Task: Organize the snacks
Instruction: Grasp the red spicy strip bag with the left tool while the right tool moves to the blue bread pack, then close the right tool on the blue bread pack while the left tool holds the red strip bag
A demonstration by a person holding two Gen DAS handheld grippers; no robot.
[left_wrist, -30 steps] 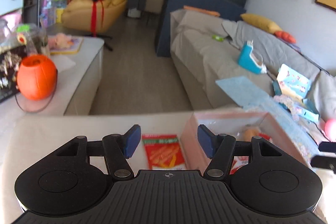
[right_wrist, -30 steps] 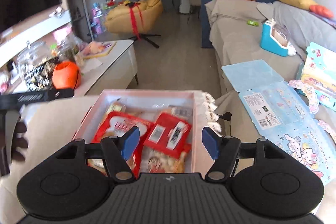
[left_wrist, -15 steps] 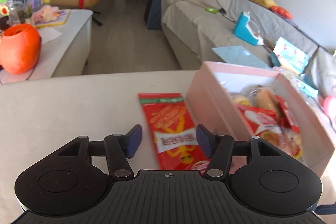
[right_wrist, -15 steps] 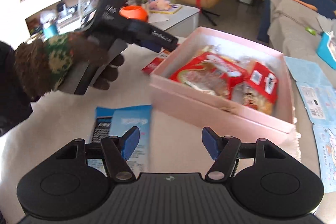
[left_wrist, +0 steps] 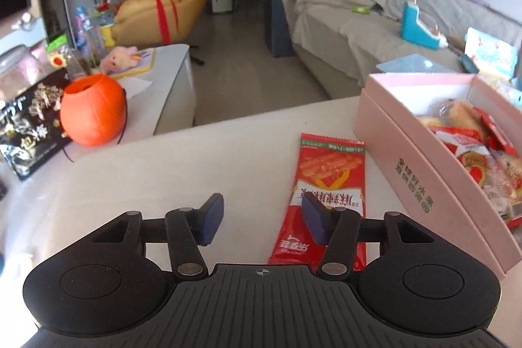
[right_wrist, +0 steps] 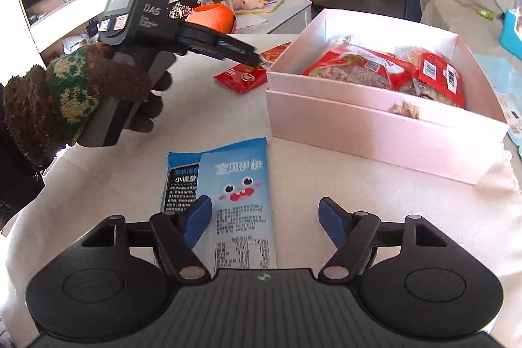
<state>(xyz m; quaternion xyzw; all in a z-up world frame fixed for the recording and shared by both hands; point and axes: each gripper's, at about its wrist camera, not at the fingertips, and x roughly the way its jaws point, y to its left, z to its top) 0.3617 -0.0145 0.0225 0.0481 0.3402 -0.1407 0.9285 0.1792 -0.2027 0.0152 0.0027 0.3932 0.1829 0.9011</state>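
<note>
A red snack packet (left_wrist: 329, 181) lies flat on the white cloth beside a pink box (left_wrist: 404, 165) holding several snacks. My left gripper (left_wrist: 262, 219) hovers low over the packet's near end. Its jaws are closing, its right finger is over the packet, and the pads are not pressing on it. In the right wrist view, a light blue packet (right_wrist: 236, 185) lies on a second blue packet (right_wrist: 181, 178). My right gripper (right_wrist: 265, 216) is above them with its jaws opening and gripping nothing. A gloved hand (right_wrist: 75, 93) holds the left gripper (right_wrist: 256, 58) over the red packet (right_wrist: 243, 75).
The pink box (right_wrist: 375, 123) stands right of the blue packets. An orange pumpkin bucket (left_wrist: 93, 110) and a black packet (left_wrist: 29, 126) sit on a low white table (left_wrist: 169, 77) at left. A grey sofa (left_wrist: 352, 31) runs behind the box.
The left gripper sank toward the cloth and the red packet came under its right finger. The right gripper swung left from above the box to the blue packets, and its jaws widened.
</note>
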